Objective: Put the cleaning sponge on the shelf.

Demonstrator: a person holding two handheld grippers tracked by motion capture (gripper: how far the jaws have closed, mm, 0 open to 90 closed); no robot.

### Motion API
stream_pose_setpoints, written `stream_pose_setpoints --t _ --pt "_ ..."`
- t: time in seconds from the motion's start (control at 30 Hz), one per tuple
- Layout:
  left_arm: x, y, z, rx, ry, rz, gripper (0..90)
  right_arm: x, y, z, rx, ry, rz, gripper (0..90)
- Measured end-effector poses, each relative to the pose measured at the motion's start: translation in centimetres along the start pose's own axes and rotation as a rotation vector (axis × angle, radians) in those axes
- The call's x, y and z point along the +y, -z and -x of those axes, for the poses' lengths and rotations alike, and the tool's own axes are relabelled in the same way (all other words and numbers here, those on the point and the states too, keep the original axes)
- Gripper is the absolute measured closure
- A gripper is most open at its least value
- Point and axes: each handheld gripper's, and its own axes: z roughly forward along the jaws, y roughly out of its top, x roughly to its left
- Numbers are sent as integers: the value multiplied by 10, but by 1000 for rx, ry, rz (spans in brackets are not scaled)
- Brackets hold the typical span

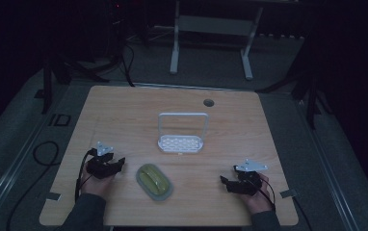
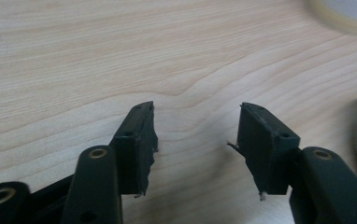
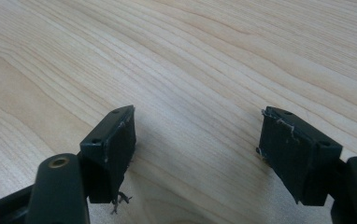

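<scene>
Both tongs rested on the desk [image 1: 124,110], spread and empty: the left tongs [image 1: 120,162] just beside the oval dish [image 1: 154,181], the right tongs [image 1: 224,182] well apart from it. I judged a level approach to its rim safest. The greenish dish lay flat, grey-rimmed, short of the white rack [image 1: 182,139].

Table [image 1: 124,110]: light wood top, rounded corners, visible grain. Round cable hole [image 1: 208,102] near far edge, right of middle. White wire rack [image 1: 181,142] with tall handle stands upright at centre. Oval grey dish [image 1: 154,181] with yellow-green thing inside lies nearer front edge, left of middle, well apart from rack. Small grey tabs at front left [image 1: 53,196] and front right [image 1: 288,193] edges.
</scene>
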Motion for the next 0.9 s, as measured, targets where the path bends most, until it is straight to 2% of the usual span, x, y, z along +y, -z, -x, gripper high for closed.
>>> stream_pose_setpoints --t 0.03,0.13,0.2,0.27,0.3,0.47,0.57,0.7,0.9 --pt "1 6 0 -25 -7 9 477 0 0 0 0 1 0 267" --pt "1 11 1 -42 -16 13 480 0 0 0 0 3 2 267" --pt "3 19 4 -74 -46 26 480 0 0 0 0 2 1 267" --pt "3 19 4 -74 -46 26 485 0 0 0 0 1 0 267" --pt "5 25 6 -109 -60 37 518 0 0 0 0 1 0 267" --pt "7 33 9 -159 -71 54 615 0 0 0 0 0 1 267" --pt "8 39 13 -196 -83 64 742 0 0 0 0 0 1 267" --pt "7 46 21 -239 -120 72 895 0 0 0 0 1 1 267" --pt "5 52 36 -276 -170 60 900 0 0 0 0 1 1 267"
